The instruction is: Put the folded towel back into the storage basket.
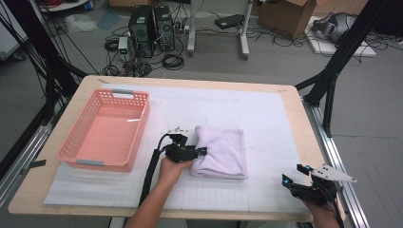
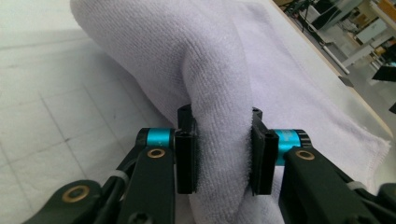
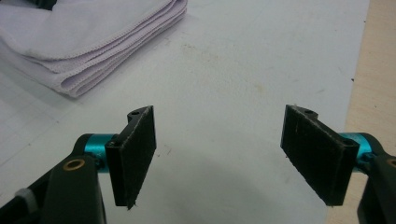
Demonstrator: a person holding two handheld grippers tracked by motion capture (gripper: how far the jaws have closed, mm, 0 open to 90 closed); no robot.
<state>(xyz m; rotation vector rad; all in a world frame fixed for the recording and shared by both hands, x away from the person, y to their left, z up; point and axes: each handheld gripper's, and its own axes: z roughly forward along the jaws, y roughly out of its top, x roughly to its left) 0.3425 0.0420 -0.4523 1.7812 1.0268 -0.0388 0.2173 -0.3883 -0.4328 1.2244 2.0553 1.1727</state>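
At the middle of the table (image 1: 285, 102), on the white gridded mat (image 1: 266, 114), lies the folded towel (image 1: 222, 151), pale lilac, several layers deep, just right of the basket (image 1: 105, 130). The left gripper (image 1: 194, 153) has taken the towel's left edge: in the left gripper view its pads (image 2: 187, 158) press a thick ridge of terry (image 2: 219, 116) between them, the cloth bulging above and below the clamp. The hold is at the folded side, which would keep the layers together if the bundle is lifted. The pink basket stands empty beside it, open side up, and is judged the likely destination. The right gripper (image 1: 298, 175) sits at the near right corner of the mat, well apart from the towel, jaws spread wide on nothing; it appears to be parked clear of the work. No brand, label or legible writing is seen on towel, basket or mat.
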